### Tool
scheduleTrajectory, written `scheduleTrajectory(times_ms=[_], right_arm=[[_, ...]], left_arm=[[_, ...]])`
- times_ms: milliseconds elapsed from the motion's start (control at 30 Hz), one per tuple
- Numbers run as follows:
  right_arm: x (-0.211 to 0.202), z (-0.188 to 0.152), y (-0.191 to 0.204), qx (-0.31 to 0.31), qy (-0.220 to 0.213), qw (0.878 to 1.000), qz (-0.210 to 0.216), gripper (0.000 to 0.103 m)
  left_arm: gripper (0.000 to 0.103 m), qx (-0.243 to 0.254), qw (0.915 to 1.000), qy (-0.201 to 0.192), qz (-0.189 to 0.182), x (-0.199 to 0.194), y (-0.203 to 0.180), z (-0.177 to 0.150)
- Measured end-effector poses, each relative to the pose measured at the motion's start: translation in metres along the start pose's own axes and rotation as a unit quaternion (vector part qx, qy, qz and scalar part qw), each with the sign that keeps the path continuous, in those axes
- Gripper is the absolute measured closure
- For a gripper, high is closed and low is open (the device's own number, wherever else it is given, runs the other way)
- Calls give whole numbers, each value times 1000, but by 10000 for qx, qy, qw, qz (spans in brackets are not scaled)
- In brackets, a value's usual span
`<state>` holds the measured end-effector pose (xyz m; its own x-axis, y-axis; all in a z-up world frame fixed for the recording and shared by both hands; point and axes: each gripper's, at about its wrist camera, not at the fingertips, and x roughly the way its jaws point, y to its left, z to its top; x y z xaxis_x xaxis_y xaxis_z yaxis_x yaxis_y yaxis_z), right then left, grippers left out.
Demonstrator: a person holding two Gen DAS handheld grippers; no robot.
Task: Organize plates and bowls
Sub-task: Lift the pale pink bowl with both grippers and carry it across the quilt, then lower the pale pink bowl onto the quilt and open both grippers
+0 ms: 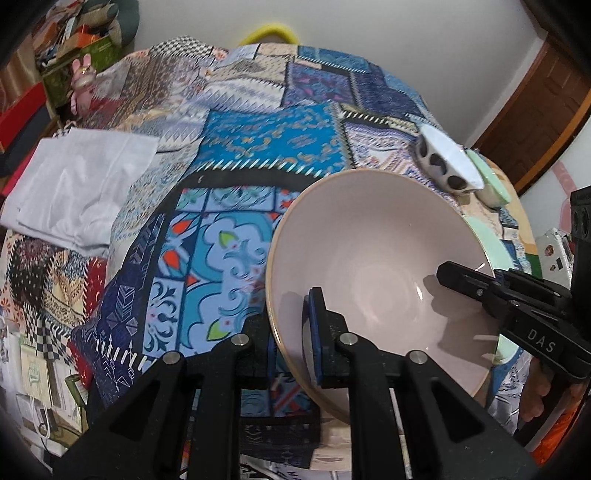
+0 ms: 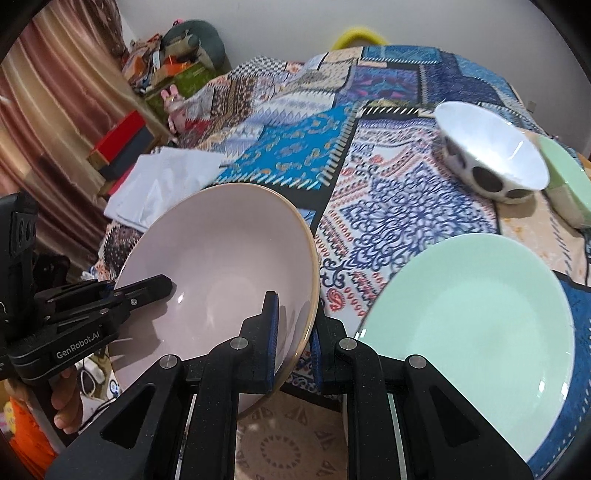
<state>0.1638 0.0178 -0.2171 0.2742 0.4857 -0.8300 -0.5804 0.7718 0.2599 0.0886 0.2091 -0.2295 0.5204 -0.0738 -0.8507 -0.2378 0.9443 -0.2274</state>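
Observation:
A large pink bowl (image 1: 369,258) (image 2: 221,251) is held tilted above the patterned tablecloth by both grippers. My left gripper (image 1: 291,332) is shut on its left rim, one pad inside and one outside. My right gripper (image 2: 293,339) is shut on its right rim; it also shows in the left wrist view (image 1: 465,280). A mint green plate (image 2: 469,332) lies on the table right of the bowl; its edge shows in the left wrist view (image 1: 491,243). A white bowl with dark spots (image 2: 491,162) (image 1: 447,162) stands at the far right, beside a mint green bowl (image 2: 565,181) (image 1: 487,181).
The table is covered by a patchwork cloth (image 1: 269,140) (image 2: 388,192). A folded white cloth (image 1: 74,184) (image 2: 159,184) lies at its left. Boxes and clutter (image 2: 125,144) stand beyond the left edge. A yellow chair back (image 1: 269,31) is behind the table.

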Motion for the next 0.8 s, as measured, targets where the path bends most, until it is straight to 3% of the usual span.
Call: scheduleTrajectory(times_ms=[233,467,700,800], right_arm=[[16,-3,1,-61,180,9998,-4,89],[16,-6,-2,-99,275,9996,37,88],[-1,-3,-5,-178,92,9998,-20,85],[-15,-2,-9,-168,-76,9998,-56,79]], left_arm=[[88,-148,9997,189,34,17,15,-6],[88,75,9997,76,203,17,9,-8],[88,96,9992,45,382,13,4,-10],[81,87,9990,-54,438,4,3,-10]])
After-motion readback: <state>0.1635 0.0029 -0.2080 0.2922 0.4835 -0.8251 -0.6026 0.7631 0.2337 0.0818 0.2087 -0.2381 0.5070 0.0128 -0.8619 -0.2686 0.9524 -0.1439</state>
